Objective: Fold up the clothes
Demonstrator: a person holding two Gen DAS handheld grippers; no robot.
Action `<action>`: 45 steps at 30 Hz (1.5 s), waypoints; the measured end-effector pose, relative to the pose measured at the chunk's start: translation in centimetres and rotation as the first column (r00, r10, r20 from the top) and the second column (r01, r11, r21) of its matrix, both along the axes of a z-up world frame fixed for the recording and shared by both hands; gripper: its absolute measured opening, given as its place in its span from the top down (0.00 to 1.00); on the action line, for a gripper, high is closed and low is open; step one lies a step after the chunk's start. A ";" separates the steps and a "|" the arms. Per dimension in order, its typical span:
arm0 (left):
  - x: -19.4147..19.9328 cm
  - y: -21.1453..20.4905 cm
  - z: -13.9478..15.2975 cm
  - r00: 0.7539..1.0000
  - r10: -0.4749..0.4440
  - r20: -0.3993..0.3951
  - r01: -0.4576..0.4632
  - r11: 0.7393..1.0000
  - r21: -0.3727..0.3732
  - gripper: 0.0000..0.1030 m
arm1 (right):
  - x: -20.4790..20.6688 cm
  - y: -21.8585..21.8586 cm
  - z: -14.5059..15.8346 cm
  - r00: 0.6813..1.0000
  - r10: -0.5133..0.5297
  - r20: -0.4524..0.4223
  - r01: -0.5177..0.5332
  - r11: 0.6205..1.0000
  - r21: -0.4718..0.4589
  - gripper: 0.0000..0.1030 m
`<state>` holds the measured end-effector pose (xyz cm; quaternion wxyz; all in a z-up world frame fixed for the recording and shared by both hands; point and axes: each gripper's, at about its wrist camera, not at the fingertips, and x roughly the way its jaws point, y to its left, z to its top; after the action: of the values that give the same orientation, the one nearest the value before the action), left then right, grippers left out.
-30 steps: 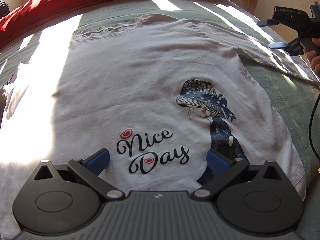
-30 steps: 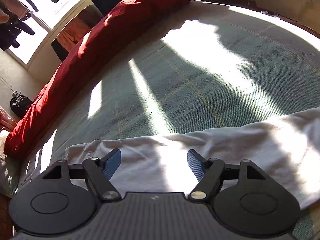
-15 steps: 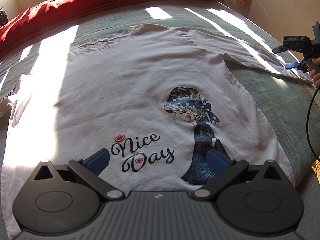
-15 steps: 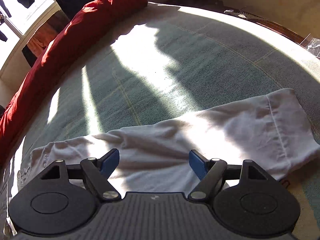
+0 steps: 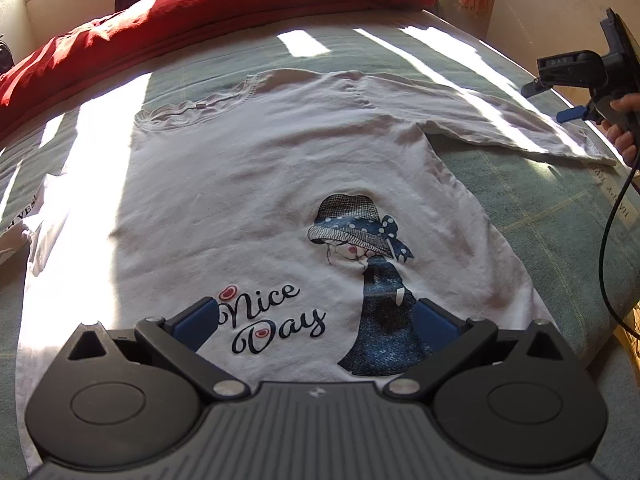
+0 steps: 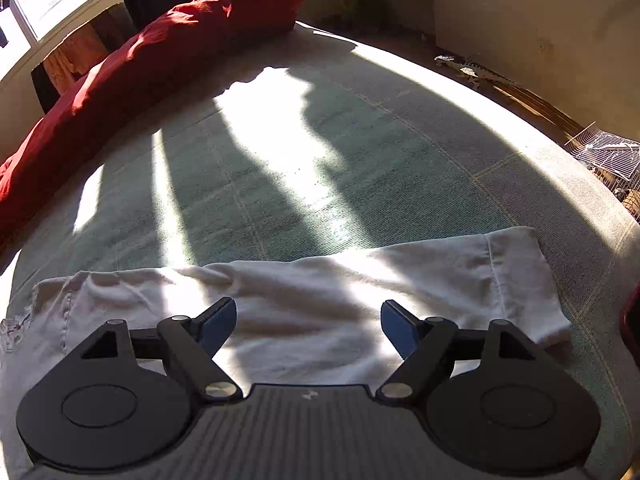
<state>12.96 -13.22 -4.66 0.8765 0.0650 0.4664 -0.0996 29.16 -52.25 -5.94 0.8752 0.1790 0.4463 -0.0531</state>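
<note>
A white long-sleeved shirt (image 5: 248,200) lies flat, front up, on a green bed cover (image 5: 540,208). It bears a "Nice Day" print (image 5: 276,320) and a figure in a blue hat (image 5: 360,228). My left gripper (image 5: 316,320) hovers open over the shirt's lower hem with nothing between its blue pads. The shirt's right sleeve (image 6: 360,292) stretches across the right wrist view, its cuff (image 6: 520,280) at the right. My right gripper (image 6: 308,320) stands open above that sleeve, empty. In the left wrist view the right gripper (image 5: 576,88) shows at the far right, held by a hand (image 5: 624,128).
A red duvet (image 5: 240,12) runs along the bed's far edge. Another white garment with black lettering (image 5: 20,216) lies at the left edge. A black cable (image 5: 608,240) hangs at the right. A wire rack (image 6: 604,156) stands beyond the bed's right side.
My left gripper has drawn back toward the hem, showing more of the shirt. My right gripper has slid outward along the sleeve, bringing the cuff into view. Both stay open.
</note>
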 end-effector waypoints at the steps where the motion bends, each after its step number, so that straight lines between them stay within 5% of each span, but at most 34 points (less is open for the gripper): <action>1: -0.1 -0.1 0.1 1.000 -0.005 0.004 0.005 1.000 0.000 0.00 | 0.6 2.3 0.0 0.999 0.047 -0.002 -0.047 0.999 -0.005 0.18; 7: -0.3 1.3 0.3 1.000 0.013 0.005 -0.013 1.000 -0.009 0.00 | 3.7 15.1 -1.1 0.957 0.291 -0.016 -0.292 0.955 -0.048 0.18; 10: -0.4 2.4 0.2 0.999 0.031 0.007 -0.031 0.999 -0.017 0.00 | 3.9 18.8 -2.5 0.927 0.372 -0.043 -0.373 0.909 -0.185 0.18; 14: -0.5 4.1 -0.2 0.998 0.063 0.011 -0.062 0.997 -0.039 0.00 | 3.0 18.1 -3.3 0.915 0.399 -0.066 -0.398 0.861 -0.317 0.07; 22: -0.7 5.6 -0.1 0.995 0.090 0.032 -0.087 0.992 -0.089 0.00 | 0.6 15.5 -0.1 0.927 0.369 -0.066 -0.372 0.886 -0.278 0.05; 25: -1.0 6.0 0.2 0.995 0.096 0.040 -0.092 0.991 -0.101 0.00 | 0.0 18.6 0.2 0.894 0.443 -0.066 -0.443 0.850 -0.284 0.05; 30: -2.1 6.9 0.8 0.993 0.106 0.050 -0.100 0.989 -0.112 0.00 | -1.2 22.1 -2.4 0.841 0.513 -0.173 -0.535 0.740 -0.407 0.05; 34: -2.4 7.1 1.3 0.993 0.093 0.074 -0.084 0.990 -0.113 0.00 | -3.2 18.4 -2.4 0.871 0.450 -0.198 -0.492 0.794 -0.357 0.00; 39: -3.1 7.0 1.8 0.992 0.082 0.092 -0.069 0.989 -0.134 0.00 | -6.0 17.8 0.4 0.875 0.460 -0.153 -0.483 0.799 -0.359 0.00; 45: -4.4 7.3 2.7 0.990 0.085 0.112 -0.071 0.990 -0.124 0.00 | -7.4 21.8 1.7 0.805 0.593 0.004 -0.583 0.793 -0.178 0.00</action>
<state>8.54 -5.93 -1.96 0.9079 -0.0005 0.4097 -0.0890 21.76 -30.49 -4.26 0.8731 -0.0415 0.4473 0.1895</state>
